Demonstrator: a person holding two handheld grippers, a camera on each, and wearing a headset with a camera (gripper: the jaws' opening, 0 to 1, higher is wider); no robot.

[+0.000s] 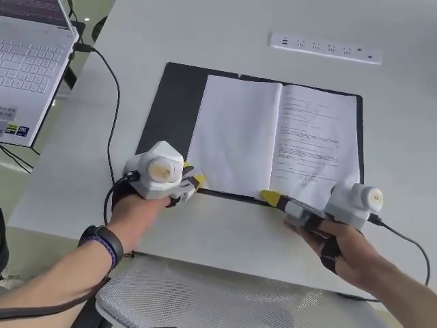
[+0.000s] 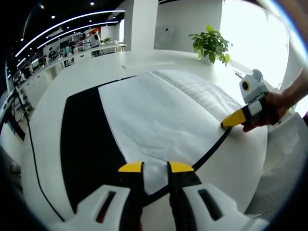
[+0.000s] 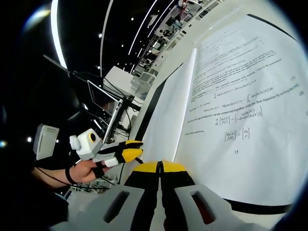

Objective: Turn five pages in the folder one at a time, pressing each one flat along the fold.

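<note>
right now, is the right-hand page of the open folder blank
No, the right-hand page of the folder carries lines of printed text, while the left-hand page is the blank one.

Open laptop [image 1: 31,61] at far left, white power strip [image 1: 325,49] at far right, leafy potted plant [image 2: 211,44].

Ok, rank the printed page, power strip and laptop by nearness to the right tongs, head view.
1. Printed page, just beside the right tongs.
2. Power strip, beyond the folder.
3. Laptop, far left.
</note>
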